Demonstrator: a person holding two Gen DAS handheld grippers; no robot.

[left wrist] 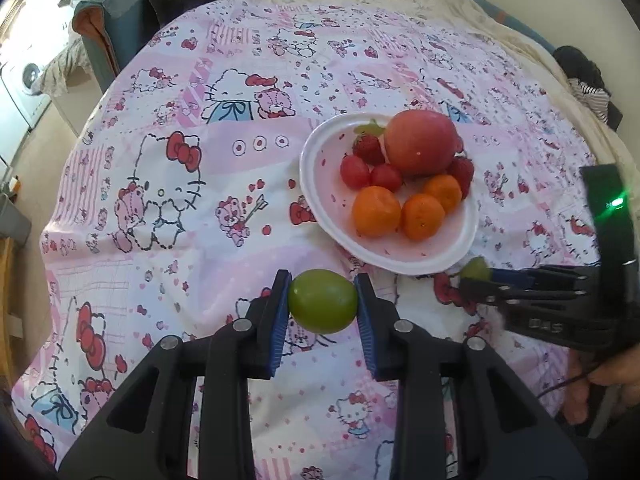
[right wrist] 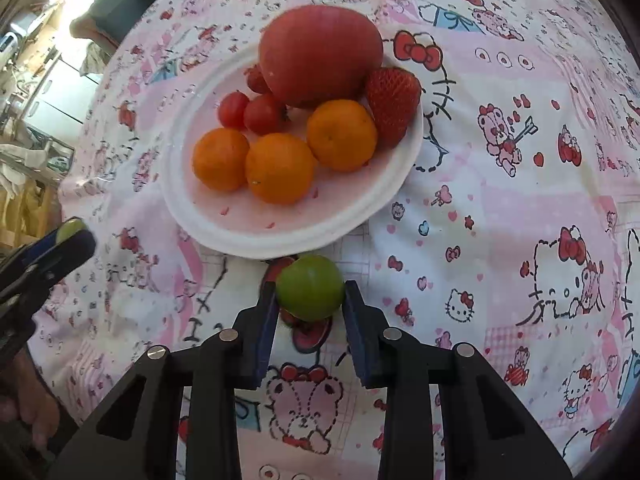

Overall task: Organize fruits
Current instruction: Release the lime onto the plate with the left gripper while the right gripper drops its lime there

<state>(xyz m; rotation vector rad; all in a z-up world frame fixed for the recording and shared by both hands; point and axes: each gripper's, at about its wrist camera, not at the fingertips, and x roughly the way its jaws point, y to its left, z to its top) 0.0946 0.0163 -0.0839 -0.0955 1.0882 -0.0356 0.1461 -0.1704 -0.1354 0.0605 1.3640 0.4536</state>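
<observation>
A: Left hand-held gripper is clamped on a green fruit, blue pads pressed to both sides. I see it held just above the patterned cloth, near the front rim of the white plate.

B: And the right hand-held gripper?

A: Same deal, I've got it closed on a second green fruit, pads touching each flank, right at the plate's near edge, approx. over the cloth.

B: Plate contents?

A: Big red apple at the back, three oranges in front, two cherry tomatoes and strawberries beside the apple. All touching, bunched to one side.

B: Surface?

A: Pink cat-print cloth; can't tell if desk or bed underneath.
</observation>
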